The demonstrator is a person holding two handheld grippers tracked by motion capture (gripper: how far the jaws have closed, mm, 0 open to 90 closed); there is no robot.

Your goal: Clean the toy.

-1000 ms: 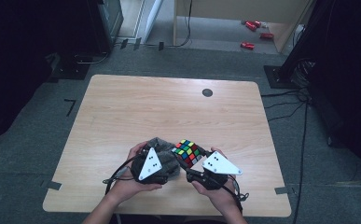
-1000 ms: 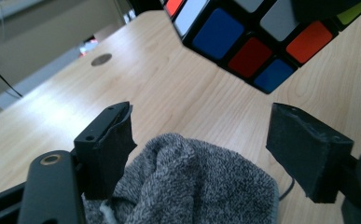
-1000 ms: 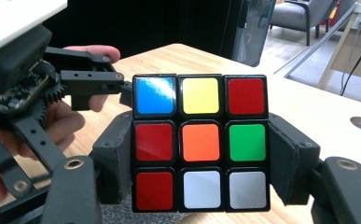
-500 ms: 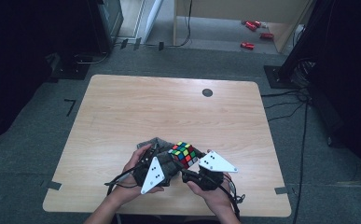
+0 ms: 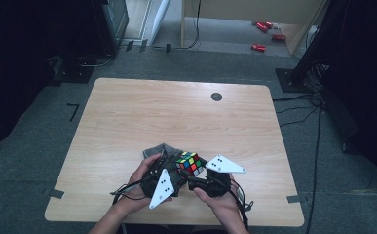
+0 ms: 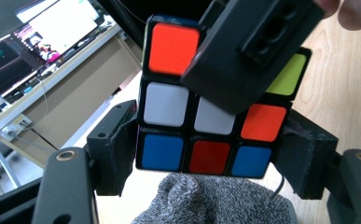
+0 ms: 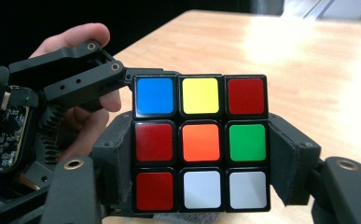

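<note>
A scrambled Rubik's cube (image 5: 190, 163) is held above the near edge of the wooden table (image 5: 176, 112) between both grippers. In the left gripper view my left gripper (image 6: 208, 156) grips the cube (image 6: 169, 107) by its bottom layer. Its jaws have just been closing, and the pads now press on both sides. A black jaw of the right gripper (image 6: 248, 51) crosses the cube's upper right there. In the right gripper view my right gripper (image 7: 200, 154) is shut on the cube (image 7: 200, 142) across its lower two layers. The left gripper (image 7: 75, 79) reaches in from the left.
A grey knitted cloth (image 5: 159, 150) lies on the table just behind the left hand and under the cube (image 6: 215, 200). A small dark round mark (image 5: 216, 96) sits near the table's far edge. Red objects (image 5: 259, 47) lie on the floor beyond.
The left hand has rolled, so its white three-cornered plate now stands on edge, pointing towards the table's front. The cube has shifted slightly left between the hands. The right hand has hardly moved.
</note>
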